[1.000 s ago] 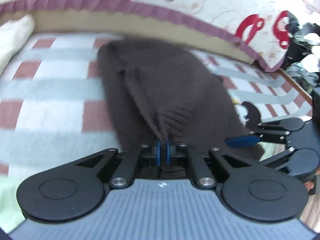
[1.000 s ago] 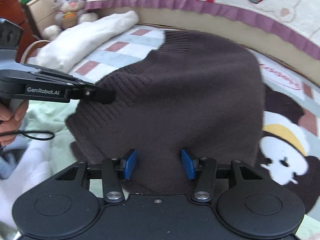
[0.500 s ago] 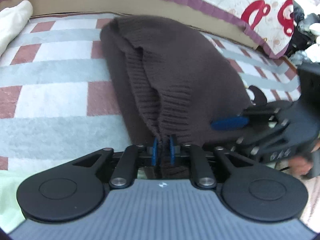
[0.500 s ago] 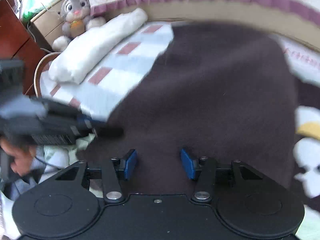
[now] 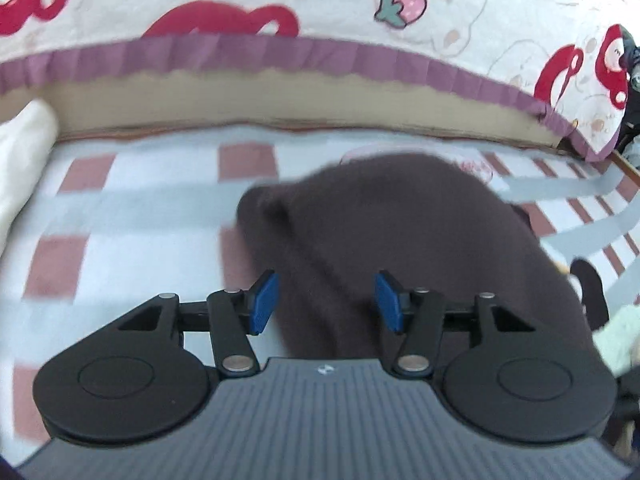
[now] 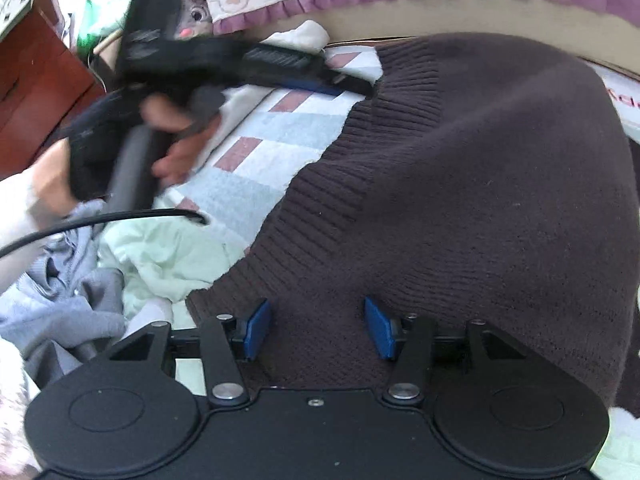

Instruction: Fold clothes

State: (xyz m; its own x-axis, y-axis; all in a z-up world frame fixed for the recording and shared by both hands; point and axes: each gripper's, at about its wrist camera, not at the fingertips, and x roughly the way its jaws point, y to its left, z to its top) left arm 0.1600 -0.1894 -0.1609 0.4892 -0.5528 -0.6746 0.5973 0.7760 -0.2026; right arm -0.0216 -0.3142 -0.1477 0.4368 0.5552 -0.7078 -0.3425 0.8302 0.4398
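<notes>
Both of my grippers stand wide apart with nothing between the blue pads: my left gripper (image 5: pixel 326 306) hovers over the near end of the brown sweater (image 5: pixel 400 248), my right gripper (image 6: pixel 316 328) over its near hem. My sweater lies folded in a heap on the bed (image 5: pixel 132 216), which carries a sheet checked in pale blue, white and red-brown. Behind it runs a tan board, with a white quilt (image 5: pixel 280 4) trimmed in a purple frill and printed with red shapes and a strawberry.

Only my right wrist view shows the ribbed hem of the sweater (image 6: pixel 460 200) clearly, with my left hand (image 6: pixel 168 136) on its black handle off to the side, blurred, the fingers of that gripper reaching towards the sweater's far ribbed corner; whether they touch it I cannot tell. That view also shows a grey garment (image 6: pixel 60 300) and a pale green cloth (image 6: pixel 168 256) bunched just beside the hem, a black cable (image 6: pixel 100 220) over them, and brown wooden furniture (image 6: pixel 36 68) at the far edge.

My left wrist view, blurred, shows a white pillow (image 5: pixel 20 160) at the bed's far side
</notes>
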